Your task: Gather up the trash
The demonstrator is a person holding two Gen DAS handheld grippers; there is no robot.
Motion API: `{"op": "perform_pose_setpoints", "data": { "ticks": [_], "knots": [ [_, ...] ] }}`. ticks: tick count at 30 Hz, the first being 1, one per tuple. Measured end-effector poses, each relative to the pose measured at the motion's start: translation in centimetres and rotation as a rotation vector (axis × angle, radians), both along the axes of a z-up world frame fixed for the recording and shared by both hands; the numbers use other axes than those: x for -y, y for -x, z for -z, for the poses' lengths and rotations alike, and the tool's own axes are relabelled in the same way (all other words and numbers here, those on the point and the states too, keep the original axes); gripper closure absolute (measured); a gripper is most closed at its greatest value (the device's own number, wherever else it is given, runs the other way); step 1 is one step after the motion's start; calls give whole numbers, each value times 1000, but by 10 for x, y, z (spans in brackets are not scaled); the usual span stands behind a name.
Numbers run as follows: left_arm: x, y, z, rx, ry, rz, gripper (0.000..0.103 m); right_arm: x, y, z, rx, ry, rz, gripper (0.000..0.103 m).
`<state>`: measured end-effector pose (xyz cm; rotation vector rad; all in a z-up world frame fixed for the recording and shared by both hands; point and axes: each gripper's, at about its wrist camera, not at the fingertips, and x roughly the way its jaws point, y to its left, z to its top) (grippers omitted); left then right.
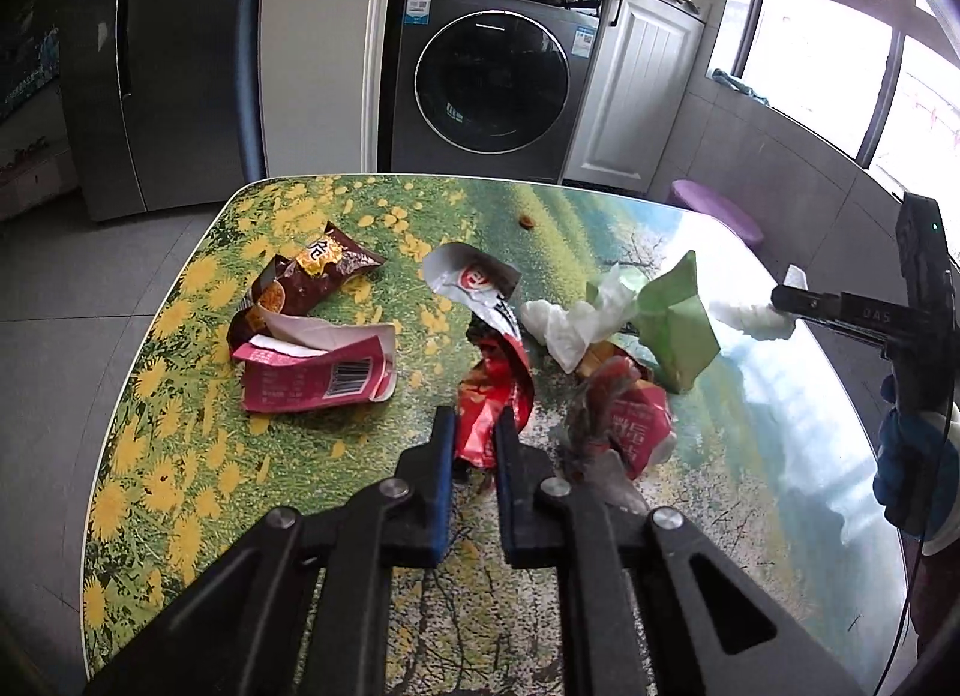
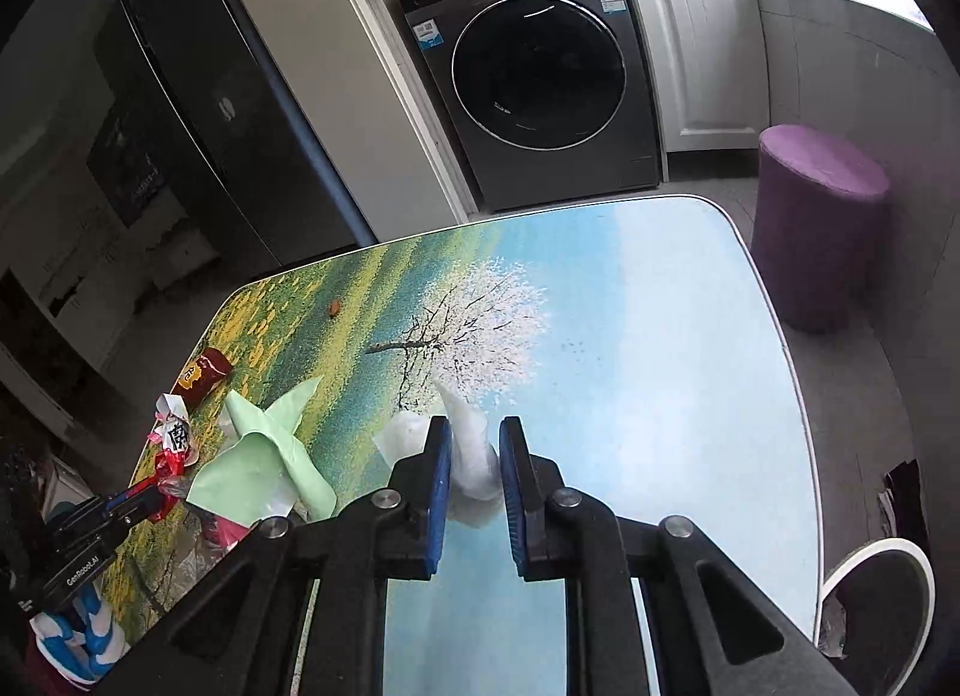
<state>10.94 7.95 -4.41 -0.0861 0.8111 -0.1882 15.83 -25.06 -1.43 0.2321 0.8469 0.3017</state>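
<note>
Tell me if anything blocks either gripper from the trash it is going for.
Nothing does. The left gripper jaws already pinch the red wrapper, and the right gripper jaws pinch the white tissue.

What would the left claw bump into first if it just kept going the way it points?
Probably the tabletop: the left claw, already shut on the red wrapper, slants down at it. Depth is hard to judge.

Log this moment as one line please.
left gripper: shut on red wrapper | right gripper: shut on white tissue | table: more trash left
</note>
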Motion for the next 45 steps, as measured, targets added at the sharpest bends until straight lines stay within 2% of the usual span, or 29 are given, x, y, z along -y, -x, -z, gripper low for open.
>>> {"op": "perform_pose_setpoints", "data": {
  "ticks": [6, 11, 15, 20, 22, 26, 27, 35, 37, 39, 45],
  "knots": [
    [3, 26, -31, 58, -3, -7, 92, 50, 61, -27, 53, -22, 93, 92],
    [30, 45, -50, 87, 14, 36, 92, 77, 103, -40, 88, -35, 130, 95],
    [56, 58, -57, 99, 35, 87, 92, 89, 123, -37, 76, -65, 122, 95],
    [79, 69, -57, 90, 42, 126, 92, 92, 125, -21, 34, -9, 102, 94],
    [82, 71, -55, 79, 47, 127, 92, 91, 120, -16, 23, 3, 86, 90],
    [85, 70, -52, 65, 41, 126, 92, 89, 108, -9, 20, 23, 80, 58],
    [86, 70, -51, 64, 38, 127, 92, 89, 104, -7, 17, 20, 76, 57],
    [95, 60, -44, 36, 28, 129, 92, 69, 64, 19, -52, 61, 45, 57],
    [100, 59, -43, 33, 18, 135, 92, 66, 58, 25, -66, 80, 44, 62],
    [108, 59, -43, 34, 2, 146, 92, 65, 57, 28, -66, 85, 36, 78],
    [141, 59, -49, 56, -43, 179, 92, 76, 75, 25, -41, 26, 27, 81]
  ]
}}
